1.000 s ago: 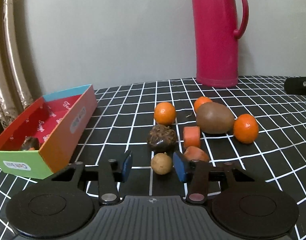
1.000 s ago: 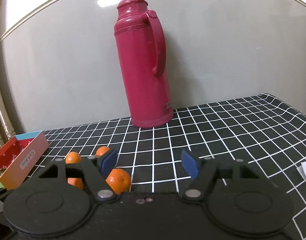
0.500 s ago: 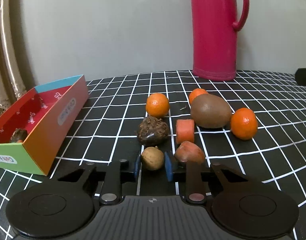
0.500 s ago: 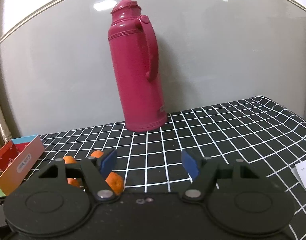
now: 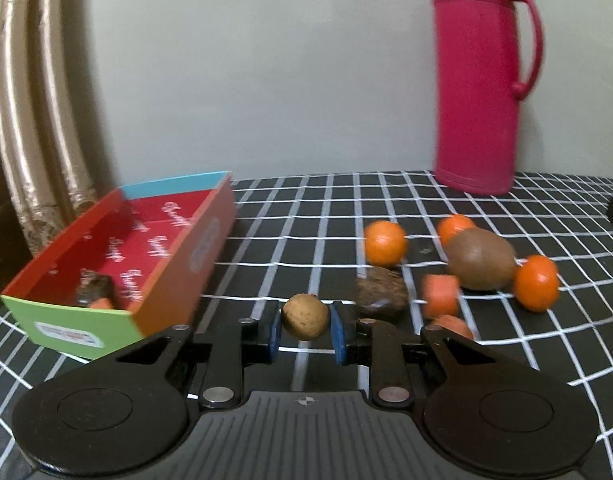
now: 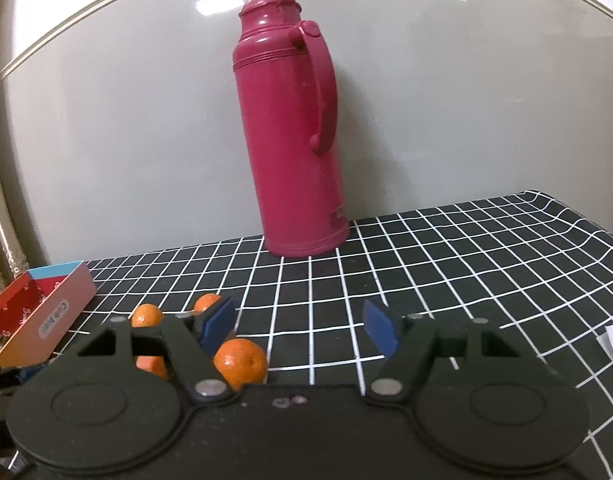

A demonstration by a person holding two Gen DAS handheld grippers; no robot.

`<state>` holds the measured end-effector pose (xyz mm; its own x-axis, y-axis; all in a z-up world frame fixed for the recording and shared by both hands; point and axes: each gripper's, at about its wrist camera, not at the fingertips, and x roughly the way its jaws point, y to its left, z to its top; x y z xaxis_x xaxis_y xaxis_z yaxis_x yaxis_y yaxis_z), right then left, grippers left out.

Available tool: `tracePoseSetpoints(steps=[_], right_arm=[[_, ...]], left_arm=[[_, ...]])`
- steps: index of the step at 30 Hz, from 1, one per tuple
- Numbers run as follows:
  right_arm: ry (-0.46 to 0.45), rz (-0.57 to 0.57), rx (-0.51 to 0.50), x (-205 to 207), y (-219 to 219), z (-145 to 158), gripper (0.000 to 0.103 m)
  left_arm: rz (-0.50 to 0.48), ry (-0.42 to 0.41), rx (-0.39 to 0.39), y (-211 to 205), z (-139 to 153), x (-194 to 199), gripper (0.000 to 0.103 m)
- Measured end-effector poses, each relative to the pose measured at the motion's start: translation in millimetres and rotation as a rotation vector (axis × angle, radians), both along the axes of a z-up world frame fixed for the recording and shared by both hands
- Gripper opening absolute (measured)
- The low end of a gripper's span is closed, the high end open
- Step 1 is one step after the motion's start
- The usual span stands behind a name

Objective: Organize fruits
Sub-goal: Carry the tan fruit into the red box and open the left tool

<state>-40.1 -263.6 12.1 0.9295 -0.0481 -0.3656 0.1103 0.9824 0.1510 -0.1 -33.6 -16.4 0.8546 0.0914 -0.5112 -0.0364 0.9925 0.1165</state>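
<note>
1. Between the blue pads of my left claw (image 5: pixel 305 330) sits a small round tan fruit (image 5: pixel 305 316), clamped at its middle and, by my reading, lifted clear of the surface (image 5: pixel 306 216).
2. My right claw (image 6: pixel 298 330) hangs with its fingers spread wide and nothing in them, well off to the right near the pink flask (image 6: pixel 292 148); it should keep out of the way.
3. As I judge it, the step is to carry this fruit left to the box (image 5: pixel 174 280), which stands close by with a dark piece and an orange bit already in its near end.
4. I'd keep the squeeze just firm enough: the fruit is round and smooth, so it may roll out between flat pads if I tilt or jerk.
5. Lift high enough to clear the box's near wall, then travel level.
6. Set the fruit down low on a bare patch of the red floor before letting go, so it doesn't bounce.
7. Swing clear of the dark lumpy fruit (image 5: pixel 380 292) just right of my pads, and of the oranges (image 5: pixel 385 242) and the brown fruit (image 5: pixel 480 264) beyond it.
</note>
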Motion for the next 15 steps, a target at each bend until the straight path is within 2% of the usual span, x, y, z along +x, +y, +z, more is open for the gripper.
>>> tracePoseSetpoints(steps=[8,11,15], right_arm=[[-0.002,0.041,-0.006,6.6,22.0,-0.7,0.071],[0.000,0.060,-0.009,10.7,31.5,-1.6,0.071],[0.001,0.086,-0.014,16.0,43.4,-1.7,0.071]], left_arm=[[0.106,-0.032,-0.007,59.1,16.0,7.4,0.026],[0.153,-0.061,0.029,74.3,22.0,7.5,0.026],[0.212,-0.081,-0.001,104.0,29.7,9.7,0.026]])
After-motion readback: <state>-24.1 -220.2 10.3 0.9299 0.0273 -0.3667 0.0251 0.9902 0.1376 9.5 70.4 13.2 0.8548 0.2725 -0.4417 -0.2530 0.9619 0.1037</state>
